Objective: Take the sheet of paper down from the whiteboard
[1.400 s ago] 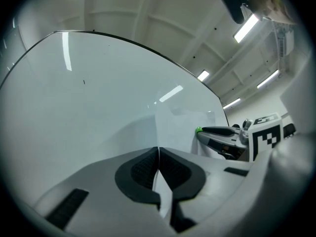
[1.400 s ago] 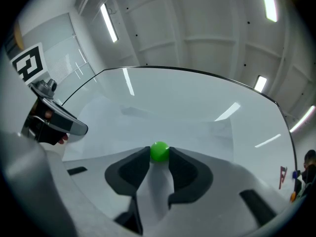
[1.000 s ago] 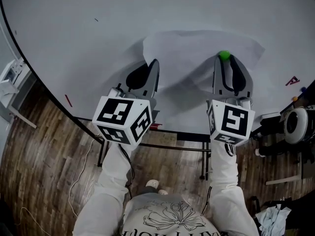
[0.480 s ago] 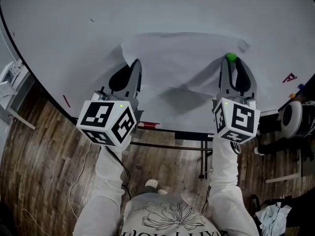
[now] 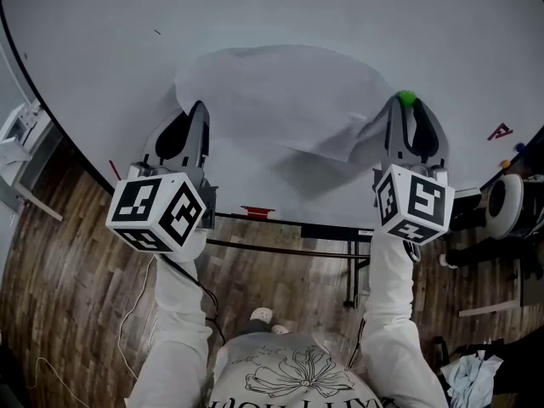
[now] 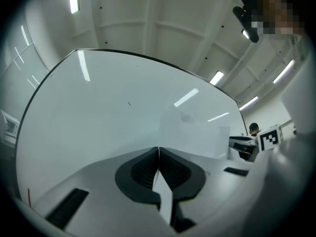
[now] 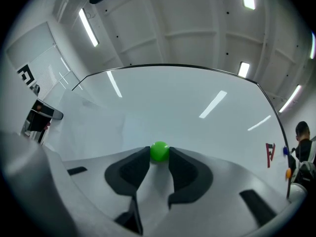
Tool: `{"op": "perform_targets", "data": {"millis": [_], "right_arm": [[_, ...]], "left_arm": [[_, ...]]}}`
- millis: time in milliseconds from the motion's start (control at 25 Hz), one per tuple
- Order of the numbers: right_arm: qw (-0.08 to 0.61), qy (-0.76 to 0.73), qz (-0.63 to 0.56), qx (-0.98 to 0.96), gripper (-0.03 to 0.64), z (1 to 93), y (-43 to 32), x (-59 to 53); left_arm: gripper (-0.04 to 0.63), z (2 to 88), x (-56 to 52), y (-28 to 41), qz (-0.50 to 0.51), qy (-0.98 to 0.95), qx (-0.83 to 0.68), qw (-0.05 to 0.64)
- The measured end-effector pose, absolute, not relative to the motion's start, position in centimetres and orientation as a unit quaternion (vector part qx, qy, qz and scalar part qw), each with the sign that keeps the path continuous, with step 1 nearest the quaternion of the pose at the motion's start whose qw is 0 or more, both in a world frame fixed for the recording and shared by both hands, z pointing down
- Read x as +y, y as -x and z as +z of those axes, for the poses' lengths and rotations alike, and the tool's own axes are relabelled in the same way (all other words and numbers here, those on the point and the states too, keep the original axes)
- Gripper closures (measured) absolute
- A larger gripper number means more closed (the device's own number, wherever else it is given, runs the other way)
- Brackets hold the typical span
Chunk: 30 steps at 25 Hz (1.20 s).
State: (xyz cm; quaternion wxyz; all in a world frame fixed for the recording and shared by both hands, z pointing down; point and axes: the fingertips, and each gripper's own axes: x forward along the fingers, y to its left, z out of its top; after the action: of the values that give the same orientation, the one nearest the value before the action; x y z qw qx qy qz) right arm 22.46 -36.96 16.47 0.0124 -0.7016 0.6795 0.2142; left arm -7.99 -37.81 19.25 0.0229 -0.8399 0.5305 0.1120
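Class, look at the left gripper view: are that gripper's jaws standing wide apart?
No, the left gripper has its jaws closed together, pinching the edge of the sheet of paper between them.

Office-like room: whiteboard (image 5: 102, 32), ceiling strip lights (image 7: 89, 27)

The left gripper (image 5: 197, 110) sits at the sheet of paper (image 5: 280, 96), on its left edge. The right gripper (image 5: 406, 110) flanks a green magnet (image 5: 407, 98)

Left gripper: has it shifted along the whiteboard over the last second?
Yes. The left gripper, shut on the sheet of paper, has slid left along the whiteboard, nearer the short red mark by the board's lower left edge.
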Motion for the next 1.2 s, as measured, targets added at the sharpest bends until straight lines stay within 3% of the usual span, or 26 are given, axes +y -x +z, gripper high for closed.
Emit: {"op": "perform_targets", "data": {"millis": [720, 1200], "right_arm": [[0.065, 0.691, 0.207, 0.689, 0.497, 16.5, -20.8, -33.8], [0.069, 0.681, 0.182, 0.706, 0.559, 18.1, -19.2, -32.7]], "left_arm": [[0.589, 19.7, -35.0, 10.7, 0.099, 0.819, 0.564, 0.034], [0.59, 20.6, -33.8, 9.2, 0.076, 0.826, 0.557, 0.041]]}}
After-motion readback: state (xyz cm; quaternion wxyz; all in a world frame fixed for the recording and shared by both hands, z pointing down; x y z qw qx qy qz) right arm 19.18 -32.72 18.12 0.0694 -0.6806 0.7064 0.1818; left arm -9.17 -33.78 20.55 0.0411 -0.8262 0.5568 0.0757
